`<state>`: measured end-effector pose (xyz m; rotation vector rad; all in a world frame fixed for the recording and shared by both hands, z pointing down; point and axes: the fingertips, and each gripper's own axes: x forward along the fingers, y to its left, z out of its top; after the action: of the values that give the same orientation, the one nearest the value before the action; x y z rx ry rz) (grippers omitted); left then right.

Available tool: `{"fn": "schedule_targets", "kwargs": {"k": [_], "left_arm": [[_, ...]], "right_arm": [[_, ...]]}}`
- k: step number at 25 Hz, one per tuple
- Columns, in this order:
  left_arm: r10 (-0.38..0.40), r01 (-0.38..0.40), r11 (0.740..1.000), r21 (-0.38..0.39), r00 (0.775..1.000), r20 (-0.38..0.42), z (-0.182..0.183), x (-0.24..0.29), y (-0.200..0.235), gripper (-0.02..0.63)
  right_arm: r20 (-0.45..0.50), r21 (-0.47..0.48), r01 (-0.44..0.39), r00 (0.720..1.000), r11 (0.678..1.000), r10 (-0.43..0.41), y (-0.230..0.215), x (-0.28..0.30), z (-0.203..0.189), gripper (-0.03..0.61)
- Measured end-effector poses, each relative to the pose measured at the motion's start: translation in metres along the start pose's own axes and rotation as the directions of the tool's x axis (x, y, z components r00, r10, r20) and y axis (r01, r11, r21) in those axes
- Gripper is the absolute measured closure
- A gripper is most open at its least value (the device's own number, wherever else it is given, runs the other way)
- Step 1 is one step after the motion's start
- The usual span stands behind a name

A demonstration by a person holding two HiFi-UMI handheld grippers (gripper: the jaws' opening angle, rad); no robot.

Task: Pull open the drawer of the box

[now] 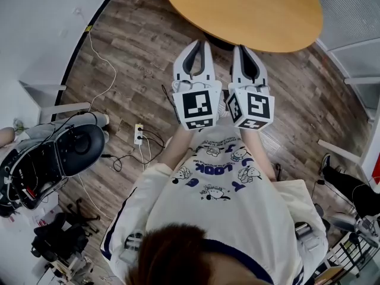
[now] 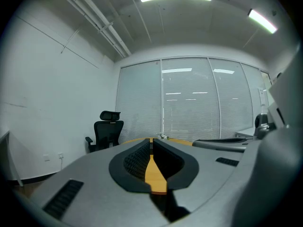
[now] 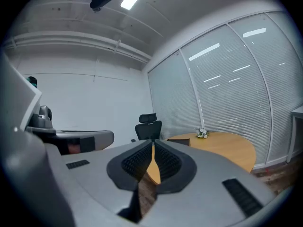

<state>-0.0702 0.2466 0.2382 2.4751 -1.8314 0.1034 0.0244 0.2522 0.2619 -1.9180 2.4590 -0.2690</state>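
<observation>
No box or drawer shows plainly in any view. A low dark object (image 3: pixel 182 141) that I cannot identify lies on the round wooden table (image 1: pixel 249 10). In the head view my left gripper (image 1: pixel 199 42) and right gripper (image 1: pixel 242 47) are held side by side in front of the person's chest. Both point at the table's near edge, above the wood floor. Each has its jaws together with nothing between them. The left gripper (image 2: pixel 151 140) looks along the tabletop (image 2: pixel 156 174). The right gripper (image 3: pixel 153 143) sees the table (image 3: pixel 222 148) to its right.
A small plant (image 3: pixel 202 133) stands on the table. A black office chair (image 2: pixel 108 126) stands by the window blinds. Another black chair (image 1: pixel 71 150), a power strip (image 1: pixel 138 133) and cables lie on the floor at the left. White furniture legs (image 1: pixel 344 150) are at the right.
</observation>
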Motion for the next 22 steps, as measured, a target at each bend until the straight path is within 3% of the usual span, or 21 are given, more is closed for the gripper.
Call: {"fn": "schedule_targets", "kwargs": {"k": [22], "left_arm": [[0.021, -0.021, 1.0, -0.005, 1.0, 0.018, 0.009, 0.0068, -0.0029, 0.583]], "right_arm": [[-0.009, 0.014, -0.01, 1.0, 1.0, 0.01, -0.0084, 0.008, 0.0041, 0.541]]}}
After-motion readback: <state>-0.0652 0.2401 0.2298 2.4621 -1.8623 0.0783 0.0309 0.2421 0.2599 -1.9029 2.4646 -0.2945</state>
